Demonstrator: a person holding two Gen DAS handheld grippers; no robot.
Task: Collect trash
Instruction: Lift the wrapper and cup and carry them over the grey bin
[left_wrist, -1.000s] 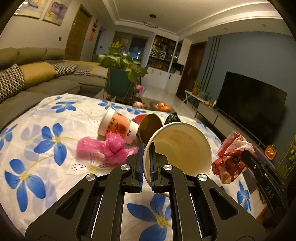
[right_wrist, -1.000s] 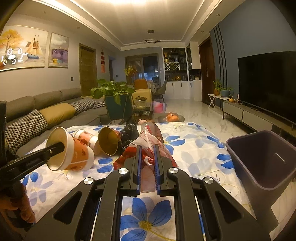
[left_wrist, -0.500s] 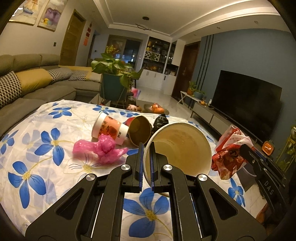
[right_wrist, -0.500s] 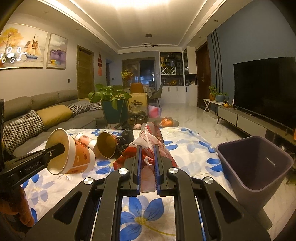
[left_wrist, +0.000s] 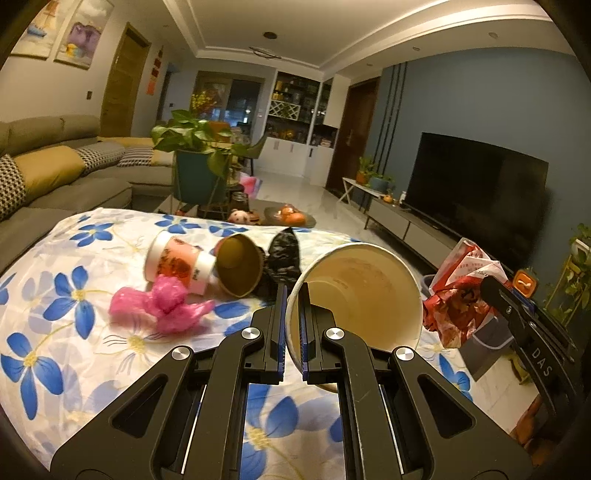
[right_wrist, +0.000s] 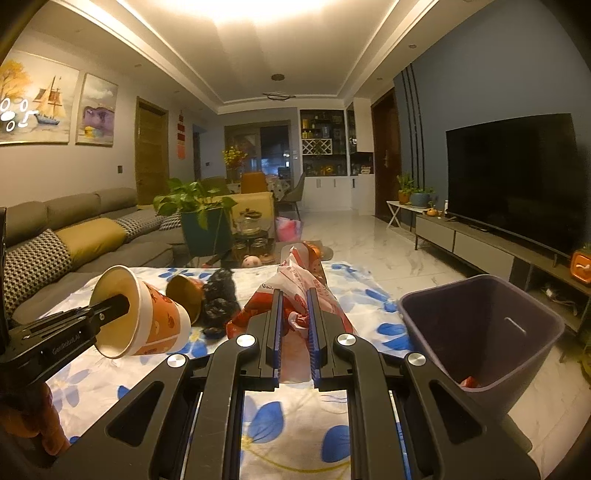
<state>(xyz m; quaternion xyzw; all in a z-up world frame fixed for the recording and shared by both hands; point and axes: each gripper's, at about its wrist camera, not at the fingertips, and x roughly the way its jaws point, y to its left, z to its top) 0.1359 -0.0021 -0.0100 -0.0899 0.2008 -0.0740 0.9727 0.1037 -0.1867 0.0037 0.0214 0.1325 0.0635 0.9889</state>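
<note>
My left gripper (left_wrist: 293, 295) is shut on the rim of a large paper cup (left_wrist: 364, 291), held on its side above the flowered table; it also shows in the right wrist view (right_wrist: 147, 317). My right gripper (right_wrist: 293, 302) is shut on a red and white crumpled wrapper (right_wrist: 299, 273), also visible in the left wrist view (left_wrist: 461, 291). A purple bin (right_wrist: 480, 328) stands to the right of the table, with a red scrap inside. On the table lie an orange-print cup (left_wrist: 177, 262), a brown cup (left_wrist: 240, 266), a black bag (left_wrist: 282, 253) and a pink bag (left_wrist: 162, 304).
The table has a white cloth with blue flowers (left_wrist: 62, 306). A grey sofa (right_wrist: 74, 229) runs along the left. A potted plant (right_wrist: 199, 218) stands beyond the table. A TV (right_wrist: 517, 177) on a low cabinet is at the right.
Both grippers have risen with their loads. The view has shifted so the bin appears closer and larger at the right. The trash on the table has not moved.
</note>
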